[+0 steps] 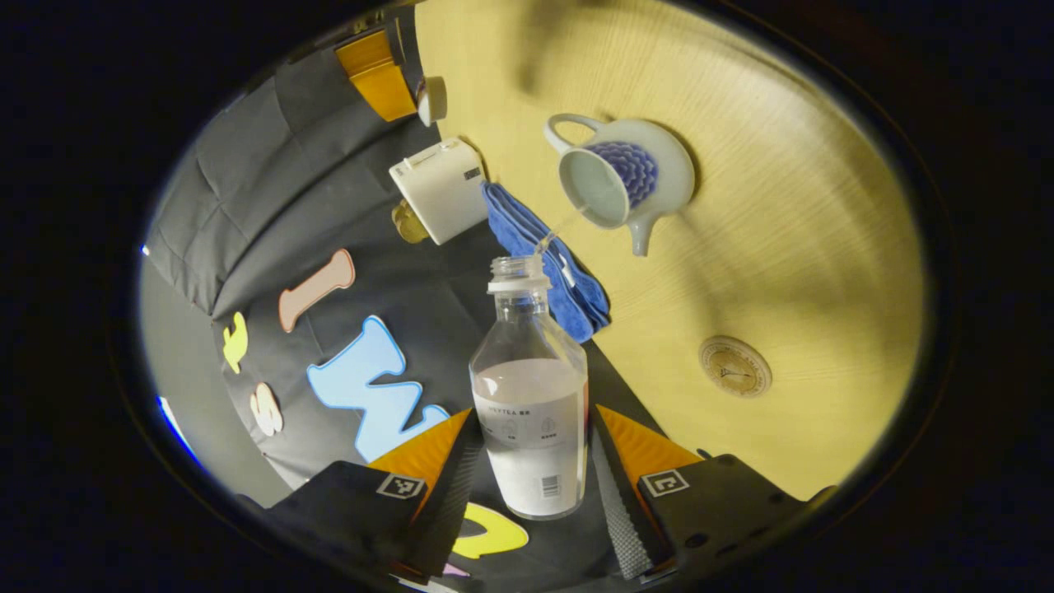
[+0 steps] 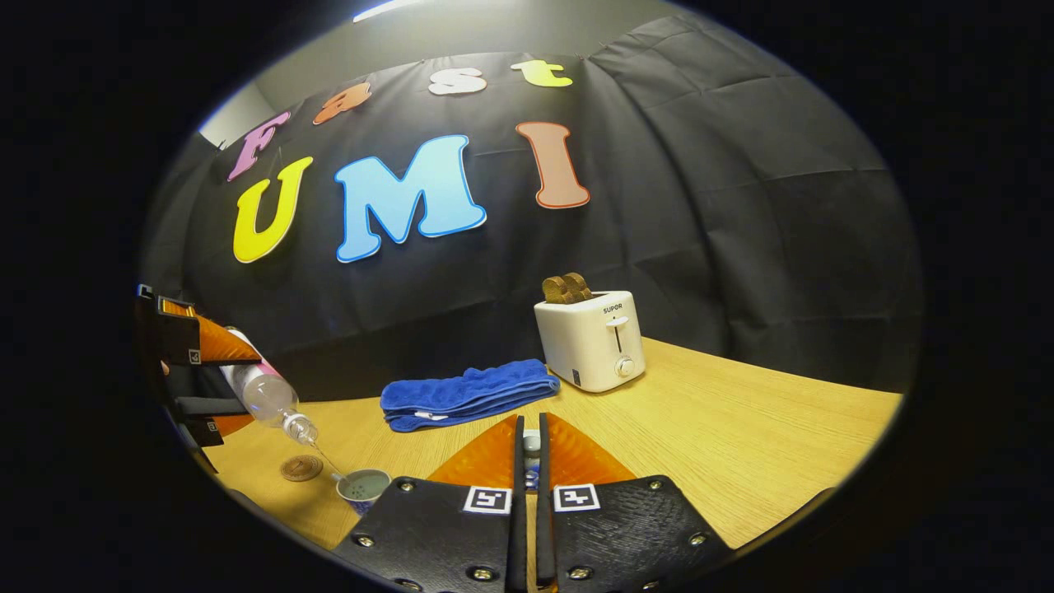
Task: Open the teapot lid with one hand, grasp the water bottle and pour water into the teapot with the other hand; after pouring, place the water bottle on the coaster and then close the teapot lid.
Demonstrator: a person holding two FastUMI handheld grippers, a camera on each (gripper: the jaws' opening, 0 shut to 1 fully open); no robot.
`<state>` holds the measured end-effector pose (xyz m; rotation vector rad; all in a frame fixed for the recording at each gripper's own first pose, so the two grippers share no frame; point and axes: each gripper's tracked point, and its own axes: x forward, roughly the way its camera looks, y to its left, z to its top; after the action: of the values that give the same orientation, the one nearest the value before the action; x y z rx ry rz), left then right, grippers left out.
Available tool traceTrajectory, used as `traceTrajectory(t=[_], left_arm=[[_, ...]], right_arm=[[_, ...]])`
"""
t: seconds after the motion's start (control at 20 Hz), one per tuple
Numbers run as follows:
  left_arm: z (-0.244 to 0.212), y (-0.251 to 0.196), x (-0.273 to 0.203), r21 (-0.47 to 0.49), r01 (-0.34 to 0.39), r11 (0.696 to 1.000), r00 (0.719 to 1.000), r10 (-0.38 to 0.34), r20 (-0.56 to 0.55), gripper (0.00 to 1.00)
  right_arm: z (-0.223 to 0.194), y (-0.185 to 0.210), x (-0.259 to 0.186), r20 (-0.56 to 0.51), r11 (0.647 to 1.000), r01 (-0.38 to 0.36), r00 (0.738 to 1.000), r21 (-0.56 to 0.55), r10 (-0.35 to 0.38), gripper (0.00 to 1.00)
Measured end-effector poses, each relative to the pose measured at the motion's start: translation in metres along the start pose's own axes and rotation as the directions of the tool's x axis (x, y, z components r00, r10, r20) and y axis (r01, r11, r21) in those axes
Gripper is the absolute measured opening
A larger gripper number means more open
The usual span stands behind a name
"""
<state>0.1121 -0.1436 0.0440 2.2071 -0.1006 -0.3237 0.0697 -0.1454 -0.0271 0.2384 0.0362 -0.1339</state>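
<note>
My left gripper (image 1: 535, 461) is shut on a clear water bottle (image 1: 531, 395) with no cap, tilted mouth-first toward the teapot. A thin stream of water runs from its mouth into the open white-and-blue teapot (image 1: 626, 169) on the wooden table. In the right gripper view the same bottle (image 2: 268, 399) leans over the teapot (image 2: 364, 486), beside a round coaster (image 2: 301, 468). My right gripper (image 2: 531, 445) is shut on the small teapot lid (image 2: 531, 449), held up off the pot. In the left gripper view it sits far off (image 1: 395, 78) with the lid (image 1: 434, 100).
A folded blue towel (image 2: 465, 394) lies at the back of the table next to a white toaster (image 2: 589, 339) with toast in it. The coaster (image 1: 734, 366) lies on bare wood near the teapot. The wooden table (image 2: 741, 445) stretches to the right.
</note>
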Motion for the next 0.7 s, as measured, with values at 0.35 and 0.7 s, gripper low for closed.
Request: traceTrajectory(t=[0.35, 0.7], left_arm=[[0.001, 0.007, 0.000, 0.039, -0.004, 0.999, 1.000, 0.004, -0.004, 0.85], [0.002, 0.020, -0.003, 0.090, -0.018, 0.996, 1.000, 0.019, -0.006, 0.85]], right_arm=[[0.000, -0.001, 0.001, -0.002, 1.000, -0.010, 1.000, 0.009, 0.010, 0.05], [0.000, -0.001, 0.002, 0.001, 1.000, -0.018, 1.000, 0.026, 0.018, 0.05]])
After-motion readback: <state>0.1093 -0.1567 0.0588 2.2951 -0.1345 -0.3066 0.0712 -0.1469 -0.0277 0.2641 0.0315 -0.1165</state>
